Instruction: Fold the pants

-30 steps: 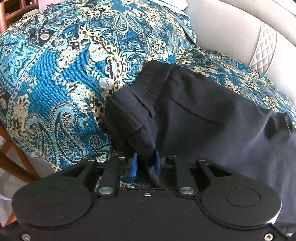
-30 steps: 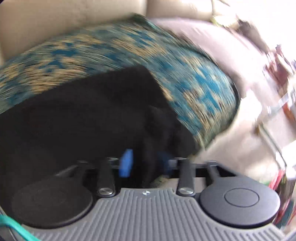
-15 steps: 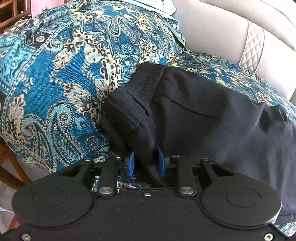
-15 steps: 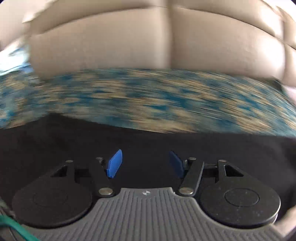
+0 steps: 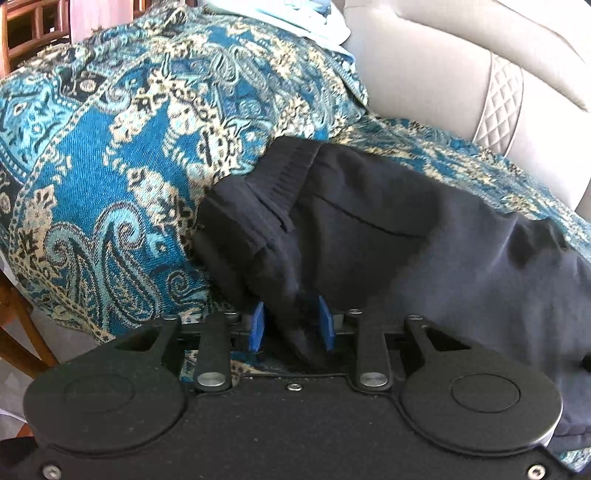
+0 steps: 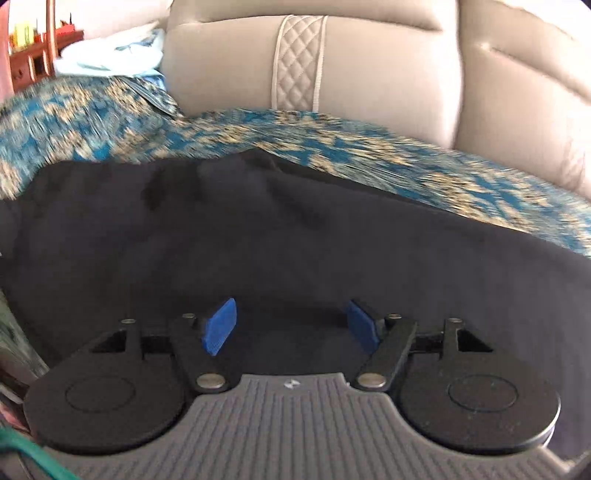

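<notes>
Black pants (image 5: 388,236) lie on a sofa seat covered by a blue paisley throw (image 5: 110,155). The ribbed waistband (image 5: 288,173) is at the left end, bunched and folded over. My left gripper (image 5: 291,326) has its blue pads on either side of a fold of the waist fabric, with a gap showing beside the cloth. In the right wrist view the pants (image 6: 258,229) spread flat across the seat. My right gripper (image 6: 291,325) is open and empty, low over the black cloth.
The beige leather sofa back (image 6: 332,62) rises behind the seat, with a quilted strip (image 5: 498,107). Light blue cloth (image 6: 110,55) lies on the sofa's far left. Wooden chair parts (image 5: 22,29) stand beyond the left end. The throw's edge (image 5: 66,314) hangs off the seat.
My right gripper let go of the pants' end, opened and swung left to face the sofa back. My left gripper's pads spread wider around the waist fabric.
</notes>
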Tool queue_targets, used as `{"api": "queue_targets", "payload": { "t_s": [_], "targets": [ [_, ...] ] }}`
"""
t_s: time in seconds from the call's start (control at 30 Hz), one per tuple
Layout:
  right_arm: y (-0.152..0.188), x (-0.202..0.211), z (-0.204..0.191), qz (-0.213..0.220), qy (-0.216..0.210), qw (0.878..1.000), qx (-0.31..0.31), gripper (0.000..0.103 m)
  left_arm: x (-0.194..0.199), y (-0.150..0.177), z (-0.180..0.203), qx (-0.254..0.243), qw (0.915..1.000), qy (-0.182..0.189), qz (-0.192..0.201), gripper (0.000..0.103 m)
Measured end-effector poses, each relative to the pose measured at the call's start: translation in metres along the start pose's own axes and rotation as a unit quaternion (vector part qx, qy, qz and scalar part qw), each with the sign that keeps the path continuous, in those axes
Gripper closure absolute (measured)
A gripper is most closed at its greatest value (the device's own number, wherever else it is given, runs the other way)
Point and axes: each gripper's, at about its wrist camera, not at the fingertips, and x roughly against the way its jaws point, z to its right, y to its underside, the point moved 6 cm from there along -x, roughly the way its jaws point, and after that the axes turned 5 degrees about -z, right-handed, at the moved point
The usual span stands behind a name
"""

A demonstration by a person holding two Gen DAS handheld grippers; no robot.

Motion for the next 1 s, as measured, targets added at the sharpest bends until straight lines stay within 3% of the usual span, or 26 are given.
{"api": "queue_targets", "payload": {
  "t_s": [0.07, 0.23, 0.47, 0.63, 0.73, 0.9, 1.0],
  "targets": [
    [0.015, 0.006, 0.002, 0.017, 0.022, 1.000, 0.014, 0.020, 0.009, -0.001, 0.006, -0.005, 0.9999, 0.002, 0.012, 0.068],
    [0.042, 0.021, 0.007, 0.025, 0.018, 1.000, 0.005, 0.016, 0.035, -0.001, 0.026, -0.016, 0.9983, 0.003, 0.055, 0.057],
    [0.051, 0.024, 0.004, 0.019, 0.006, 1.000, 0.017, 0.014, 0.072, 0.012, 0.075, -0.042, 0.9916, 0.056, 0.108, 0.051],
    [0.051, 0.024, 0.004, 0.002, -0.013, 1.000, 0.029, 0.011, 0.067, 0.038, 0.122, -0.079, 0.9881, 0.103, 0.082, 0.052],
    [0.052, 0.026, 0.004, -0.003, -0.024, 0.999, 0.038, 0.011, 0.058, 0.054, 0.147, -0.084, 0.9868, 0.128, 0.054, 0.060],
    [0.051, 0.034, 0.012, -0.013, -0.048, 0.998, 0.048, 0.012, 0.042, 0.080, 0.173, -0.095, 0.9849, 0.143, 0.021, 0.064],
    [0.047, 0.038, 0.024, -0.034, -0.075, 0.996, 0.040, 0.014, 0.041, 0.101, 0.183, -0.115, 0.9836, 0.136, 0.028, 0.064]
  ]
}}
